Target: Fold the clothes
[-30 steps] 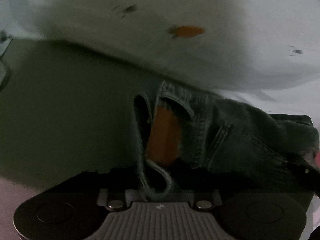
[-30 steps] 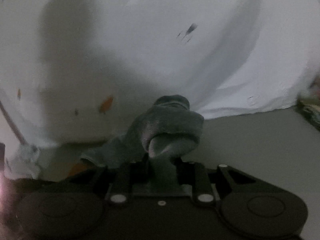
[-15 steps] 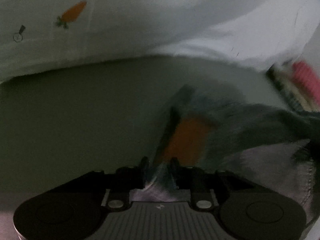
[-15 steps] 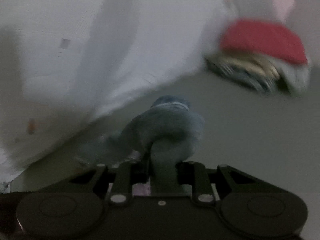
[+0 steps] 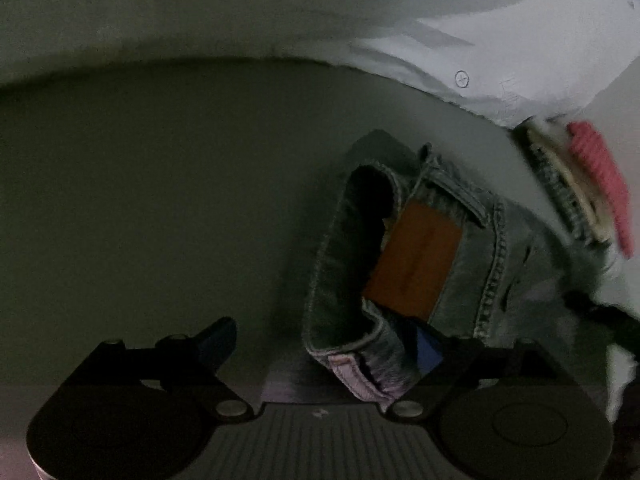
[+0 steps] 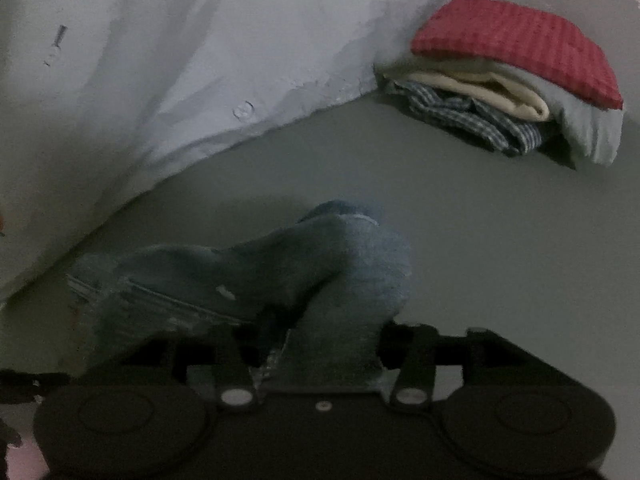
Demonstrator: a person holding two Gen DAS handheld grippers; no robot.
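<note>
Both grippers have just been opening to lay the jeans [image 5: 452, 248] down flat for folding: left gripper [image 5: 332, 344] released, waistband between its fingers; right gripper [image 6: 316, 344] loosening, denim bunched between its fingers.

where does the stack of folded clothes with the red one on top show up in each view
Left wrist: the stack of folded clothes is at the right edge, blurred, just beyond the jeans.
Right wrist: it sits at the upper right, sharp, red piece on top, on the grey surface.
Shared landmark: the white sheet, whose edge runs beside the stack in both views.
</note>
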